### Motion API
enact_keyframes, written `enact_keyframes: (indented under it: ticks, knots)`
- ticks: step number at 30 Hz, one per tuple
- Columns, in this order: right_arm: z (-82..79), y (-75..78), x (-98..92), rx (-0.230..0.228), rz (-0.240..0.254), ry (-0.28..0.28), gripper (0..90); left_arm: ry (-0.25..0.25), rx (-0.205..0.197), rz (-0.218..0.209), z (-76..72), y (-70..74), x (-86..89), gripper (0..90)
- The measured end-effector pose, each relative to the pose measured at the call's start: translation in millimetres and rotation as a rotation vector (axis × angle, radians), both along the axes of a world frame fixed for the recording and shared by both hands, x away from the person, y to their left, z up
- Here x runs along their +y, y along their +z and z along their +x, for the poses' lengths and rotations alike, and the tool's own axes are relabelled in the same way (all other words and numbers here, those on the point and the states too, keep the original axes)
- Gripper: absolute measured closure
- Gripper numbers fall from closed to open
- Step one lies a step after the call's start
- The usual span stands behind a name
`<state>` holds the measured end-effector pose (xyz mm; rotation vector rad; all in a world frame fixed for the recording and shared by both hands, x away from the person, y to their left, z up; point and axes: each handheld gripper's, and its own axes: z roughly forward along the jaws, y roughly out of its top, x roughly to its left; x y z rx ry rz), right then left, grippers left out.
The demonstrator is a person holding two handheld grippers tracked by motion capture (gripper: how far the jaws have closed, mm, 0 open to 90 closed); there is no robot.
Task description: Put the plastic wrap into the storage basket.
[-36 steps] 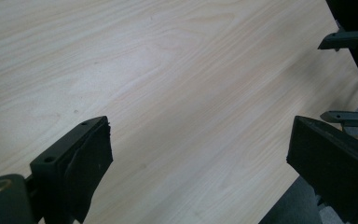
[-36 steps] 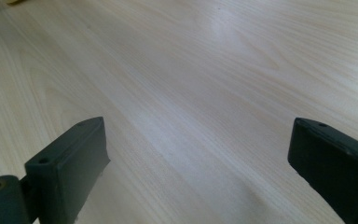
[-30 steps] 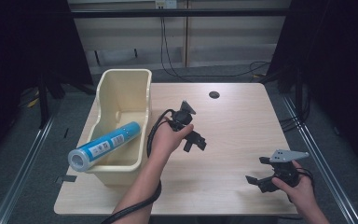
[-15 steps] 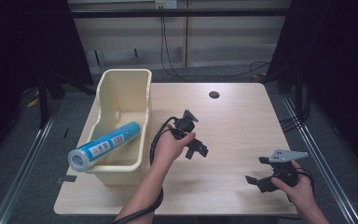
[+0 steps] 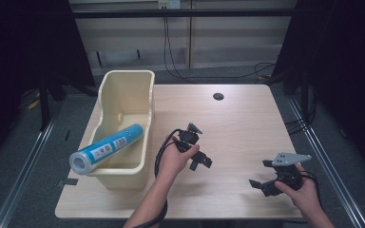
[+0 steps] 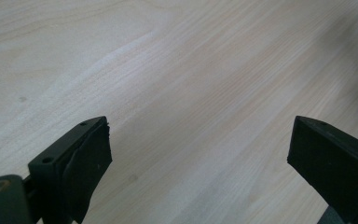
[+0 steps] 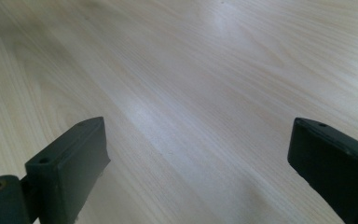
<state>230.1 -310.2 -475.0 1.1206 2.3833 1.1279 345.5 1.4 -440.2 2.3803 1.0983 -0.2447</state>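
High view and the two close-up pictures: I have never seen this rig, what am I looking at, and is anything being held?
No robot here: a person holds a hand-held gripper in each hand at a wooden table. The high view looks down from above the person's side. There the left hand-held gripper is near the table's middle and the right hand-held gripper near the front right. The other two pictures come from cameras riding on each tool, looking along its two black jaws; both pairs stand wide apart over bare wood, holding nothing. At the table's left stands a cream bin, with a blue and white tube lying across its front rim.
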Motion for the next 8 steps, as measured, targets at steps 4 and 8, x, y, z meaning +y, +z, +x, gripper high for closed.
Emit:
enact_keyframes:
  ticks: [4,8]
  knots:
    - [0.4,-1.1,1.2,0.005,-0.005,-0.001,4.7,0.006,0.006,0.001,-2.8,-6.4,-0.4,5.5]
    - [1.9,-3.0,1.8,0.004,-0.013,0.003,4.6,0.014,-0.013,-0.006,-4.7,-12.0,1.5,5.6]
